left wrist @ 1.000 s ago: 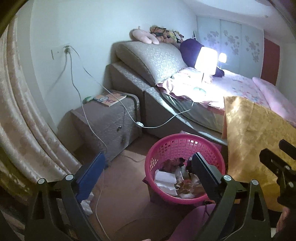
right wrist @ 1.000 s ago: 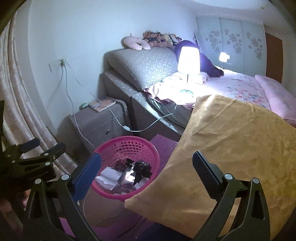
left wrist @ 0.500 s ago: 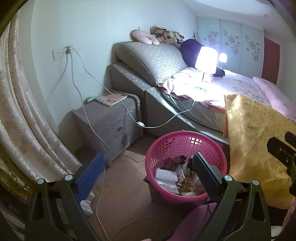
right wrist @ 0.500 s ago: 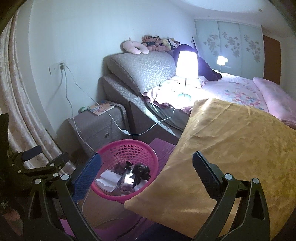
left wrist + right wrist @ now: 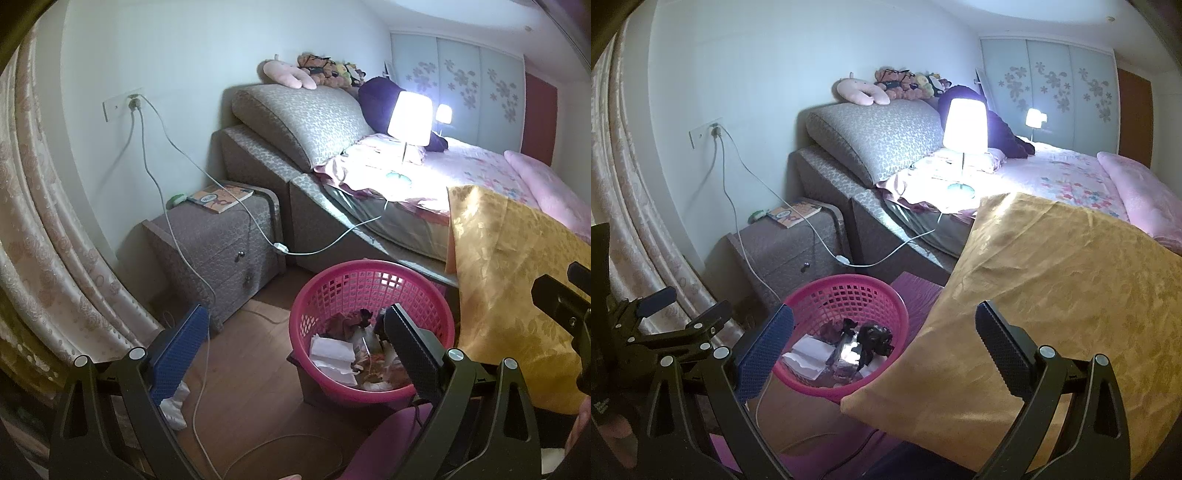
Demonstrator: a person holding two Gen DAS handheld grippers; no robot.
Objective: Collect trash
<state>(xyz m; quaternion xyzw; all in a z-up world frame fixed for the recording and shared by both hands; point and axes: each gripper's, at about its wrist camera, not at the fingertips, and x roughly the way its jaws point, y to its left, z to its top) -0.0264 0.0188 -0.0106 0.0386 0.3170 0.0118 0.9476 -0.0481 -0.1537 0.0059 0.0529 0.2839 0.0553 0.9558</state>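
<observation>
I take the pink basket (image 5: 369, 280) as my landmark; it stands on the wood floor beside the bed and already holds paper and wrappers. The loose trash I can pick out is a crumpled white tissue (image 5: 173, 406), lying on the floor to the left of the basket, next to the white cable (image 5: 201, 373) and just below my left gripper's (image 5: 295, 347) blue pad. So it sits down and left of those jaws, very near them; it is a shapeless wad, so I cannot name a long axis.

The left gripper is clearly the nearer one. The right gripper (image 5: 884, 345) hangs over the basket's right side, by the gold pillow (image 5: 1052, 295), well apart from the tissue.

Both pairs of jaws are spread wide and empty, touching nothing that I can see. My guess is that the next move is for the left: tip down and left, straddle the tissue, and keep clear of the cable.
</observation>
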